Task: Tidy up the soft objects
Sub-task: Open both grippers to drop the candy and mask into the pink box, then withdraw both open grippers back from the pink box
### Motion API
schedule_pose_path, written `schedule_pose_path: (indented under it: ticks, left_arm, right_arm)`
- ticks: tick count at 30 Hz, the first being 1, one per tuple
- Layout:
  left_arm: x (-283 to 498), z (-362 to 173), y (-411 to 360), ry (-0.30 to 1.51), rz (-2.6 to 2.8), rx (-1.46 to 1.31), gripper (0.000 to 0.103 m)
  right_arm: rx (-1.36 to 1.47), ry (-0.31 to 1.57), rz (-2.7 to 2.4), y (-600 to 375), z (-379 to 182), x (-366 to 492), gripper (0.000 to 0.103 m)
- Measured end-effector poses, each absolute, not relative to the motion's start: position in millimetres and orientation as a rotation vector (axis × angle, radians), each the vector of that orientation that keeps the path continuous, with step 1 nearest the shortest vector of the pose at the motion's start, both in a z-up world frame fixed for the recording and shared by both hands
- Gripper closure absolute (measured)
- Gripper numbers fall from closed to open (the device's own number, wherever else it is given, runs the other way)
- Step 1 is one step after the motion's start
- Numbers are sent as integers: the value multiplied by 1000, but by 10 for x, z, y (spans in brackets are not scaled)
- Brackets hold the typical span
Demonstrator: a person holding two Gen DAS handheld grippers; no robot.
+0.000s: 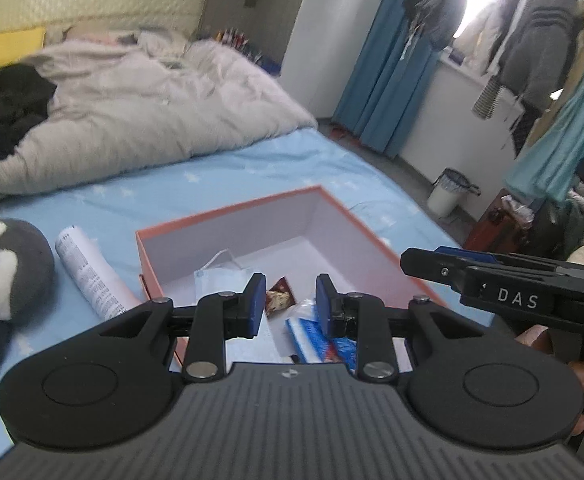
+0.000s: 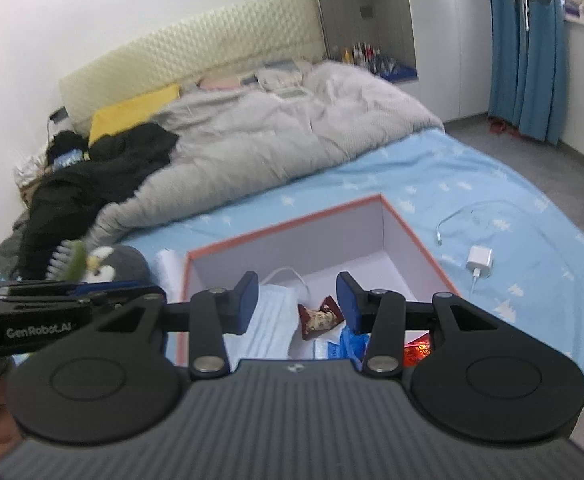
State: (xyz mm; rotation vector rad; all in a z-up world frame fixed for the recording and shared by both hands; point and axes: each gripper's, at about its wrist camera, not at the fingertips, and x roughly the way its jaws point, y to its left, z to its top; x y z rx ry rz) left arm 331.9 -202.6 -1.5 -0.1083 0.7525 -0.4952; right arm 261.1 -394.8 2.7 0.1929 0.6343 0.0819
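An open orange box (image 1: pixel 228 210) (image 2: pixel 292 220) with white inside walls sits on the blue bed sheet. It holds a face mask (image 2: pixel 268 320) (image 1: pixel 220 276), a brown snack packet (image 2: pixel 318 318) (image 1: pixel 280 298) and blue-white packets (image 1: pixel 312 334). A grey penguin plush (image 1: pixel 8 268) (image 2: pixel 120 262) lies left of the box, beside a white printed tube (image 1: pixel 88 272). My left gripper (image 1: pixel 288 300) is open and empty over the box's near edge. My right gripper (image 2: pixel 298 300) is open and empty over the box; it also shows at the right in the left wrist view (image 1: pixel 504 280).
A rumpled grey duvet (image 2: pixel 276 132) and black clothes (image 2: pixel 104 168) cover the bed's far half. A white charger with cable (image 2: pixel 478 260) lies right of the box. A white bin (image 1: pixel 448 192), blue curtains (image 1: pixel 388 64) and hanging clothes (image 1: pixel 540 52) stand beyond the bed.
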Motion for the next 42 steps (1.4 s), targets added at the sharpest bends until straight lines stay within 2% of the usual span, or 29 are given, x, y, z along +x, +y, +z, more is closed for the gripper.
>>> schedule_pose_path:
  ticks: [10, 18, 28, 42]
  left_arm:
    - [2473, 611, -1750, 655, -531, -109, 71]
    - [1783, 845, -1522, 612, -540, -104, 71]
    - [1216, 642, -1399, 633, -526, -110, 71]
    - [980, 482, -1253, 657, -499, -117, 71]
  right_arm:
    - [181, 520, 77, -3733, 544, 1749, 57]
    - [210, 474, 85, -3578, 606, 1144, 57]
    - [197, 472, 73, -3444, 438, 721, 57]
    - [218, 501, 57, -3318, 166, 388, 57]
